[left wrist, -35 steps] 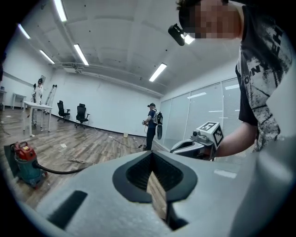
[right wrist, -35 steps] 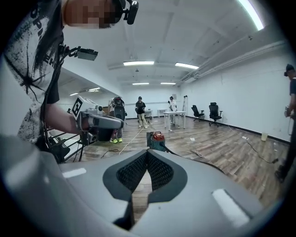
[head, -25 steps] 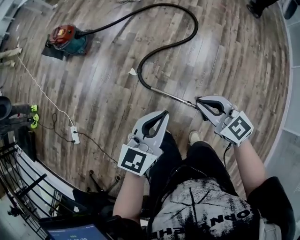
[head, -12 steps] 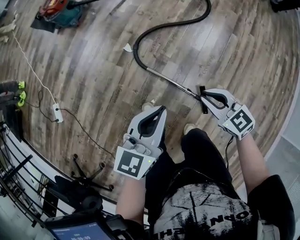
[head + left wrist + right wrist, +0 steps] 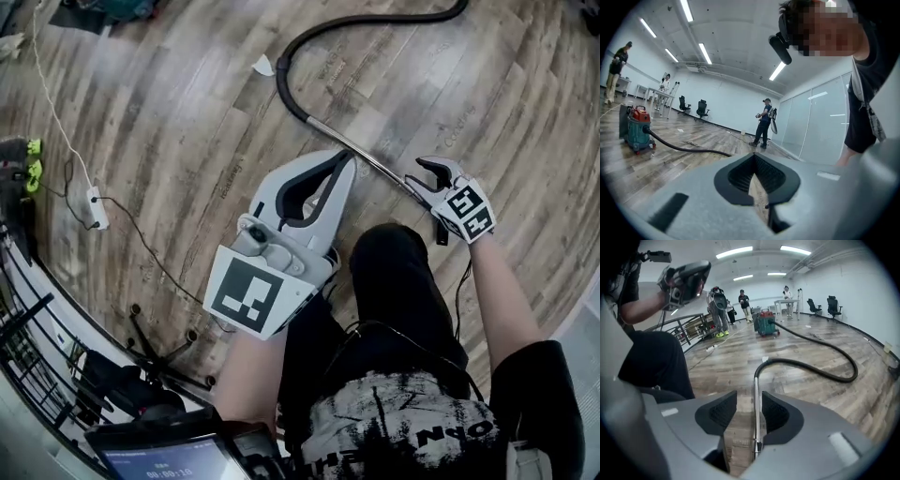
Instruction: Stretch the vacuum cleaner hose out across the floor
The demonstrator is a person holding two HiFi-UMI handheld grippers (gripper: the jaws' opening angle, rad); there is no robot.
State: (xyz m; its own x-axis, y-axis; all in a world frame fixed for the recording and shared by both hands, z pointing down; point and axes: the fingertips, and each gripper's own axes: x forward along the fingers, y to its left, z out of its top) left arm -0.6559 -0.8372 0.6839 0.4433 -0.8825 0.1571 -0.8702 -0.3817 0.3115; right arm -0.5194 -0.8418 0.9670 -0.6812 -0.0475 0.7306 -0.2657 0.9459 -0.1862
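The vacuum cleaner's black hose [image 5: 309,37] curves across the wood floor and ends in a metal wand [image 5: 361,155]. My right gripper [image 5: 419,173] is low at the wand's near end. In the right gripper view its jaws have just been opening, and the wand [image 5: 756,408] lies between them along the right pad without being clamped. The hose [image 5: 811,366] loops back to the red and teal vacuum cleaner [image 5: 766,324]. My left gripper [image 5: 345,164] hangs beside the wand, shut and empty. It looks level across the room at the vacuum cleaner [image 5: 636,129] and the hose [image 5: 689,149].
A white power strip [image 5: 94,208] and its cables lie at the left, near a railing [image 5: 28,337]. A chair base [image 5: 164,352] stands by my left leg. A paper scrap [image 5: 263,66] lies beside the hose. Several people stand around the room, one [image 5: 764,124] near the glass wall.
Both grippers have sunk toward the floor. The right gripper, earlier shut on the wand's end, now stands open around it. The wand has come down with it.
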